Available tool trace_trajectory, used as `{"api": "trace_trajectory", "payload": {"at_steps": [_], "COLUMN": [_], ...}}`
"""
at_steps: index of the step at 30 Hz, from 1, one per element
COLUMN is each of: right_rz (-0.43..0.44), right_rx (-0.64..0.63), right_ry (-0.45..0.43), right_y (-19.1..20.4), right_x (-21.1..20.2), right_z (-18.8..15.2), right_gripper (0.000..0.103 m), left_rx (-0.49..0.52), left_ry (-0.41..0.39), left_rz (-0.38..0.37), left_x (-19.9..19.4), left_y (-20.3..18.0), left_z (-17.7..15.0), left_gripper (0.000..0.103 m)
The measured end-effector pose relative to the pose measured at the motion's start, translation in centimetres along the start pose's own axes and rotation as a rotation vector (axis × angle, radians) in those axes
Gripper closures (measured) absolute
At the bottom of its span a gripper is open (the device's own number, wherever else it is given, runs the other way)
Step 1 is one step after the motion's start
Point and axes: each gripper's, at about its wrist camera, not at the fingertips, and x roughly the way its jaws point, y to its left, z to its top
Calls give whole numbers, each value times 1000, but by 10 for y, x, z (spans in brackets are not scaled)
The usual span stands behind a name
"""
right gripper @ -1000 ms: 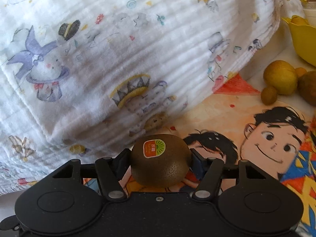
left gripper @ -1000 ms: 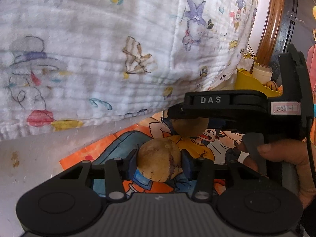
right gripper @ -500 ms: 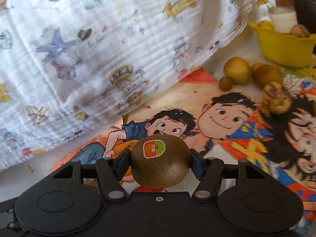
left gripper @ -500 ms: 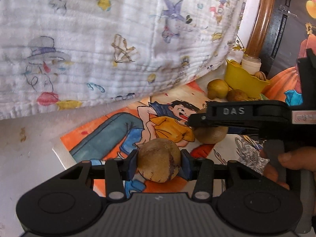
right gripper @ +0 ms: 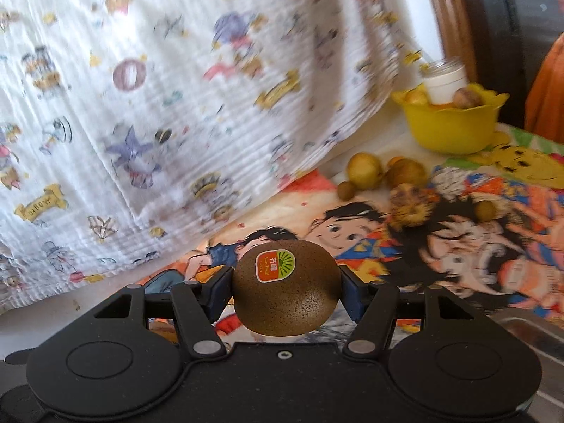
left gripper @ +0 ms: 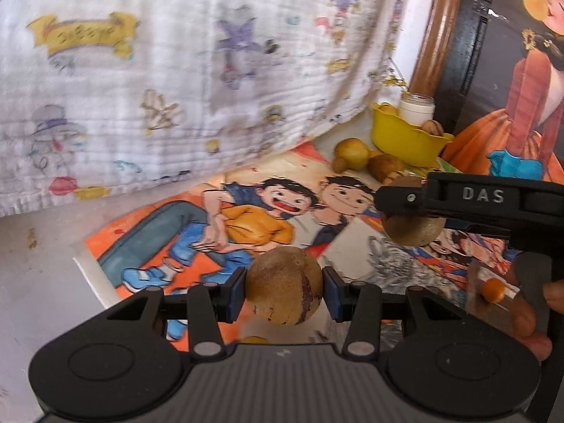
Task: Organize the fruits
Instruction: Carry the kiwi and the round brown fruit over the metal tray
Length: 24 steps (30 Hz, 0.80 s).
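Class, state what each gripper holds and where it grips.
Left gripper clamps a brown round fruit at its sides; right gripper clamps a stickered kiwi likewise.

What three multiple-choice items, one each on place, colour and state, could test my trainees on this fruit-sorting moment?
1. Where is the bowl?
A. far right, past the loose fruit
B. under the cloth
C. in a gripper

2. What colour is the bowl?
A. blue
B. yellow
C. white

3. What is the right gripper doing?
A. hanging open
B. shut on nothing
C. clamping a stickered kiwi

A: it stands beyond the lemon.
B: its rim is plainly yellow.
C: both pads press the kiwi.
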Motion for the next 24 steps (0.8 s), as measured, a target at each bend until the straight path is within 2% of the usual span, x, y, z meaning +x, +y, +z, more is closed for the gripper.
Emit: {"api": "trace_trajectory", "payload": {"at_steps": [5,9,16,24], "right_rz": [-39,-87,-171,-257], "right_rx": [19,39,90,102], "right_ry": [-50,-76,-80,-75], "right_y": [-30,-58,-96,-113], "right_x": [-45,-82,-138,-161], "right_z": [-10,-24,-65,-104], "right_gripper": [39,38,39,39], "left_rx": [23,26,98,187], "left_ry": [-1,7,28,81], "left_rz": [-48,-158,-266,-354], "left_x": [-5,-7,-6,5], "left_y": [-26,-47,-93,-135], "left_z": [-1,-5,-15,-28], "left_gripper": [54,54,54,54]}}
